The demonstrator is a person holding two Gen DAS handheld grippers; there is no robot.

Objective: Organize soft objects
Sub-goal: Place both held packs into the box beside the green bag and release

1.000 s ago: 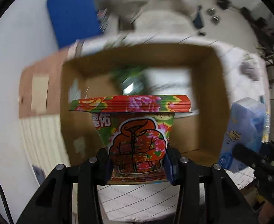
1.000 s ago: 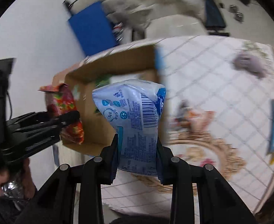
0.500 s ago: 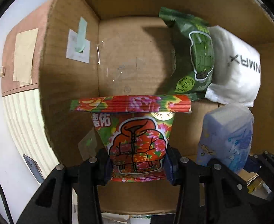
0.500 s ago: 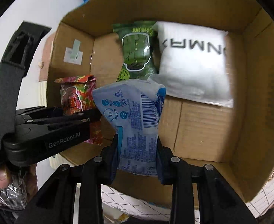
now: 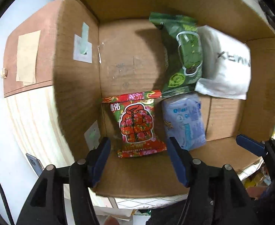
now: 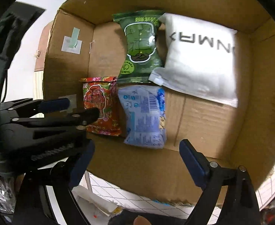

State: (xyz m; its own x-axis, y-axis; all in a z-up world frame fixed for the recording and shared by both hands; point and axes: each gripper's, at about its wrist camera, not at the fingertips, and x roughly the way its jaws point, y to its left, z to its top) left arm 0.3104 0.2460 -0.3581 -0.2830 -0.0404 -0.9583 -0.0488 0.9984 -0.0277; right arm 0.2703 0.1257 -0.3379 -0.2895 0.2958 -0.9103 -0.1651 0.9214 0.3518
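In the left wrist view, the left gripper (image 5: 139, 161) points down into the cardboard box (image 5: 77, 86), spread wide and empty. The red floral packet (image 5: 137, 123) lies just ahead between its fingers, the blue packet (image 5: 184, 120) touching it on the right.

In the right wrist view, the right gripper (image 6: 135, 161) is also wide and empty, above the near box wall. The blue packet (image 6: 143, 116) lies ahead; bare box floor is to the right of it.

the left tongs (image 6: 72, 106) hide part of the red packet (image 6: 100, 105); the white pouch's (image 5: 229, 65) lettering is blurred.
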